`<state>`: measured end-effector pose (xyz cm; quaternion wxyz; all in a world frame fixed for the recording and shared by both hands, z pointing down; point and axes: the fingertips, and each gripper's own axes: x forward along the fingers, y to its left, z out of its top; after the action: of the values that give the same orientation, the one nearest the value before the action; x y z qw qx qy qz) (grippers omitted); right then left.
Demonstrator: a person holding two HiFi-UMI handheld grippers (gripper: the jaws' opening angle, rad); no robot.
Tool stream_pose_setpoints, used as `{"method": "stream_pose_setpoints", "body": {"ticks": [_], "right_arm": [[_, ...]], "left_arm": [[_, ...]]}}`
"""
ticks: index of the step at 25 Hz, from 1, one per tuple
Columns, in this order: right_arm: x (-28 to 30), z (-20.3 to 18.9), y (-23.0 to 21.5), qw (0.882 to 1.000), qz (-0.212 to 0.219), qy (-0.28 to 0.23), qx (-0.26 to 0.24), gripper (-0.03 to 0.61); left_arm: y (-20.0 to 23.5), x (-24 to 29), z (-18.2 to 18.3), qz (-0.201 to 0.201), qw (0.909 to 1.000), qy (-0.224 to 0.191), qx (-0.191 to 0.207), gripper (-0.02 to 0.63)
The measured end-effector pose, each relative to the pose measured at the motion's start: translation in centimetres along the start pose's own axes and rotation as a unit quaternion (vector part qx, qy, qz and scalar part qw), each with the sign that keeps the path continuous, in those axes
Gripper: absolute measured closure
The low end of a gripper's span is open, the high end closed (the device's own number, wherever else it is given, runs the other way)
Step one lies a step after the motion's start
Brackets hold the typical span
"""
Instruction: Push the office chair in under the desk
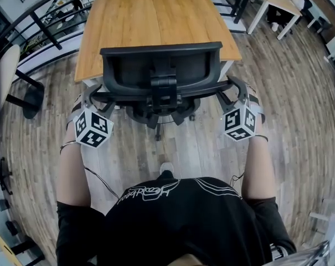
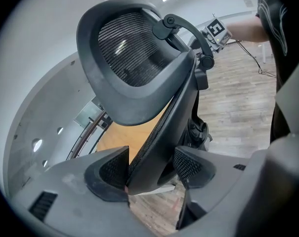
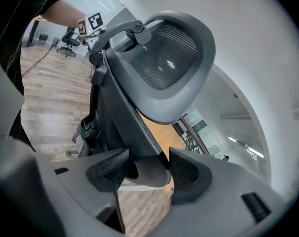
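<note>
My left gripper and right gripper each clamped a backrest edge of the office chair, which stood at the desk's near edge. Equal, level pushing seemed best to keep it straight.

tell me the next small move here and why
Probably push both forward evenly. The left tongs and right tongs each grip a side edge of the office chair backrest, and its base sits on the floor outside the desk, so a level shove should roll it under.

office chair seat: hidden behind its back | desk far edge: cut off
</note>
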<state>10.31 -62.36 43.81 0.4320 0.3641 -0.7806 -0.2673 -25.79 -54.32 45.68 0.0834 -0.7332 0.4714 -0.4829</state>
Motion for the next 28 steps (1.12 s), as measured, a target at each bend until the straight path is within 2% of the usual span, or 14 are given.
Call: {"method": "stream_pose_setpoints", "body": {"ticks": [13, 20, 28], "right_arm": [[5.1, 1.4, -2.6, 1.0, -0.011, 0.001, 0.009, 0.316], [8.5, 3.3, -8.3, 1.0, 0.004, 0.011, 0.006, 0.316], [11.2, 2.4, -7.7, 1.0, 0.0, 0.0, -0.006, 0.316]], "left_arm": [[5.0, 4.5, 0.3, 0.006, 0.9998, -0.017, 0.007, 0.353], [10.6, 6.4, 3.4, 0.004, 0.9999, -0.016, 0.005, 0.353], [10.1, 8.7, 2.4, 0.025, 0.9997, -0.009, -0.003, 0.353]]}}
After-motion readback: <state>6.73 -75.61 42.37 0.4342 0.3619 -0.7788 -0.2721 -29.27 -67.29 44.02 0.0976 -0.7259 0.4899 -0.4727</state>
